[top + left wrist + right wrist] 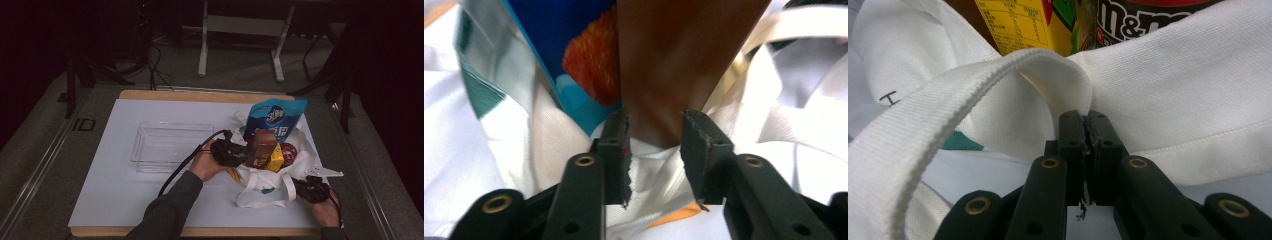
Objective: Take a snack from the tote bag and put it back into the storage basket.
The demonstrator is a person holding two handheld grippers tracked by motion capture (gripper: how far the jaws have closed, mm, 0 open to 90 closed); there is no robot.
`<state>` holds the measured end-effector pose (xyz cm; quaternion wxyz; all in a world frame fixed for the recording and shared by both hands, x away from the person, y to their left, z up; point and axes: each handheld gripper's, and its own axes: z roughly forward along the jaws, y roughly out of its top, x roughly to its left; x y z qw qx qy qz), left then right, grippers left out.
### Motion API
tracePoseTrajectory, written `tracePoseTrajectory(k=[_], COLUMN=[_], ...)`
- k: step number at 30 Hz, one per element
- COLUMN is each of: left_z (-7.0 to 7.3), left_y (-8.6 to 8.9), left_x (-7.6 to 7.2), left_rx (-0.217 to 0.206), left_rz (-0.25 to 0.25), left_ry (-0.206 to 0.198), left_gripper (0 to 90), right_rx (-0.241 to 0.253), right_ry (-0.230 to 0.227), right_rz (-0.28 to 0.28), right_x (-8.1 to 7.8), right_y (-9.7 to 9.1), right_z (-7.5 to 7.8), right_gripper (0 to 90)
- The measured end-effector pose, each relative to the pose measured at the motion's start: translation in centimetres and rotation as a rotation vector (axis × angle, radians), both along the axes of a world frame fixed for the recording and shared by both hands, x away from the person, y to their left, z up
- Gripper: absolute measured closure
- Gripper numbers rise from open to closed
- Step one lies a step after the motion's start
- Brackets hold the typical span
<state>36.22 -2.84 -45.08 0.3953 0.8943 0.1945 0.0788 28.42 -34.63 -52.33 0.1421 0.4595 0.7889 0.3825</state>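
A white tote bag (306, 161) lies at the right of the table, stuffed with a blue snack bag (275, 117), a brown packet (262, 145), a yellow box (275, 159) and an M&M's pack (288, 150). My left gripper (239, 153) sits at the bag's left side. In the left gripper view its jaws (654, 145) stand open, the brown packet's (674, 60) narrow lower end between them with the pads not pressing on it. My right gripper (306, 187) is at the bag's near right corner, shut (1087, 125) on the tote bag's cloth (1198, 100) beside its handle strap (948, 115).
A clear plastic tray (170, 145) stands left of the bag on the white mat (115, 190). The mat lies on a wooden board whose edge (200, 95) shows at the back. Table legs and cables stand on the dark floor beyond.
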Motion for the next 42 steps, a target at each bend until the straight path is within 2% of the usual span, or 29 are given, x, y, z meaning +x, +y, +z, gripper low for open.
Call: tracePoseTrajectory(k=[2, 6, 12, 16, 23, 28, 31, 34, 42], left_z=[0.4, 1.0, 1.7, 2.0, 3.0, 3.4, 3.5, 3.7, 3.8], left_y=[0.3, 0.7, 1.0, 1.1, 0.5, -0.1, -0.4, -0.8, -2.1], left_x=[0.0, -0.1, 0.0, 0.1, 0.3, 0.6, 0.7, 1.0, 1.4], left_rx=[-0.045, -0.102, -0.170, -0.208, -0.239, -0.276, -0.300, -0.318, -0.339], left_rz=[-0.017, -0.033, -0.034, -0.046, -0.066, -0.092, -0.101, -0.112, -0.150], left_ry=[0.002, -0.013, -0.036, -0.043, -0.081, -0.093, -0.096, -0.097, -0.091], left_gripper=[61.0, 55.5, 40.9, 35.2, 30.9, 23.8, 19.5, 18.9, 17.3], right_rx=[0.002, 0.002, 0.004, 0.005, 0.003, 0.008, 0.011, 0.011, 0.015], right_ry=[0.000, 0.000, 0.000, 0.000, -0.002, 0.000, 0.001, 0.000, 0.001], right_rz=[0.000, 0.001, 0.001, 0.001, 0.003, 0.001, 0.003, 0.003, 0.004], right_x=[0.0, 0.0, 0.0, 0.0, 0.0, 0.0, 0.0, 0.0, 0.0], right_y=[0.0, 0.0, 0.0, -0.1, -0.1, -0.1, -0.1, -0.1, -0.2], right_z=[0.0, 0.0, 0.0, 0.0, 0.0, 0.0, -0.1, -0.1, -0.1], right_gripper=[86.4, 86.4, 86.4, 86.4, 86.4, 86.3, 86.3, 86.3, 86.2])
